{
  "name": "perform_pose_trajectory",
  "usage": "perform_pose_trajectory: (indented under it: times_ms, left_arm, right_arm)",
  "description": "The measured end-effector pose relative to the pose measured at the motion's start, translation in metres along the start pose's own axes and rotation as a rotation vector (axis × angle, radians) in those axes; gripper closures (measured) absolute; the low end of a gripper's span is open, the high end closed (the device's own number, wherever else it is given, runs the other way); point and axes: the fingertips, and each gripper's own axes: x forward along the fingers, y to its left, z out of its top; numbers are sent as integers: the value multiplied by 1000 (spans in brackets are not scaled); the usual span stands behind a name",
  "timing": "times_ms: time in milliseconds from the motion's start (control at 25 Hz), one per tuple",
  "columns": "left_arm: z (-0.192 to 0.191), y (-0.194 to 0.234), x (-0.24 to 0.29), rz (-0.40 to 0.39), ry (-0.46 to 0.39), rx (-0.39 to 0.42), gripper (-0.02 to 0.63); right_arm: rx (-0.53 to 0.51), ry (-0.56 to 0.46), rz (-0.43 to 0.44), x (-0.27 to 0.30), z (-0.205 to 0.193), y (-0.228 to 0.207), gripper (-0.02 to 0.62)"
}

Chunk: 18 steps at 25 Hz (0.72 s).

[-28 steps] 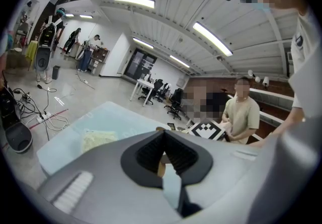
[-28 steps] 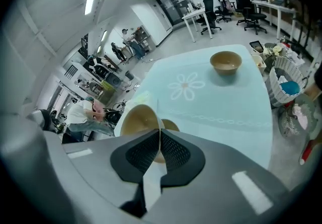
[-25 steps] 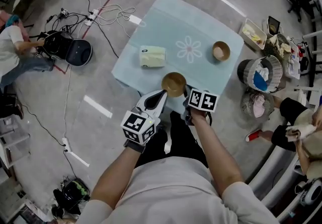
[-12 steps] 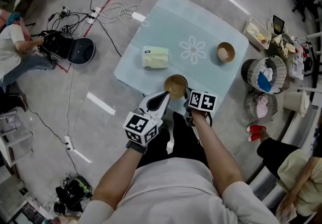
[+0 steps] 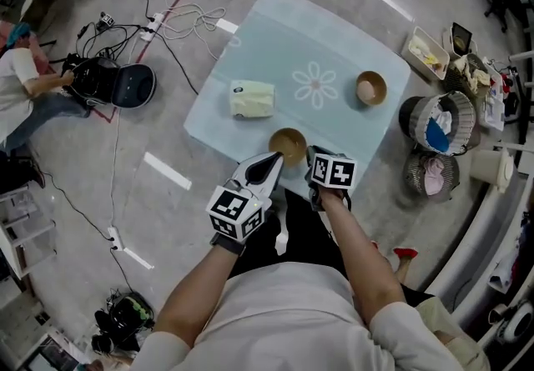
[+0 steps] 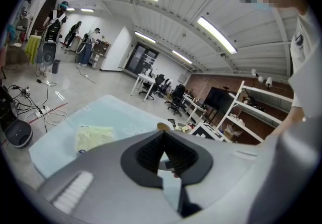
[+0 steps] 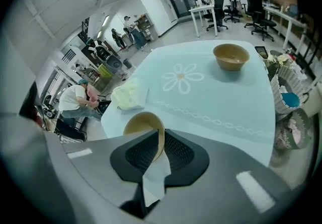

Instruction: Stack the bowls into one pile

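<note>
— While the right claw (image 5: 307, 155) pinches the rim of the near bowl (image 5: 288, 145), what has altered over the last second?
— Very little, we find. The pinch persists, and that bowl remains just ahead of the claw, at the near edge of the counter (image 5: 275, 36). We cannot tell whether it rests there or is raised.
— And the left claw (image 5: 272, 162)?
— Pressed together on nothing, just left of the right claw and close beside the bowl.
— Where is the partner?
— We see the far bowl (image 5: 370, 87) well ahead and to the right of the right claw. A folded yellow item (image 5: 253, 98) lies ahead-left. We judge that stacking has not begun, and the carry across remains.
</note>
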Motion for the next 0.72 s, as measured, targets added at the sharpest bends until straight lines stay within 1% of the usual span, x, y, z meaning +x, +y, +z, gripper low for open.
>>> perform_pose_trajectory:
  times_ms: [200,400,720]
  left_arm:
    - [4,-10,19,-19,6,7,606]
    - [11,-21,40,-42,17,14,606]
    - [27,-50,86,-108,27,42,606]
  right_arm:
    - [3,-46,-14,-15,18,-12,572]
    - [24,-94,9,-32,37,-19,575]
    - [47,-225,33,-68,80,-45,586]
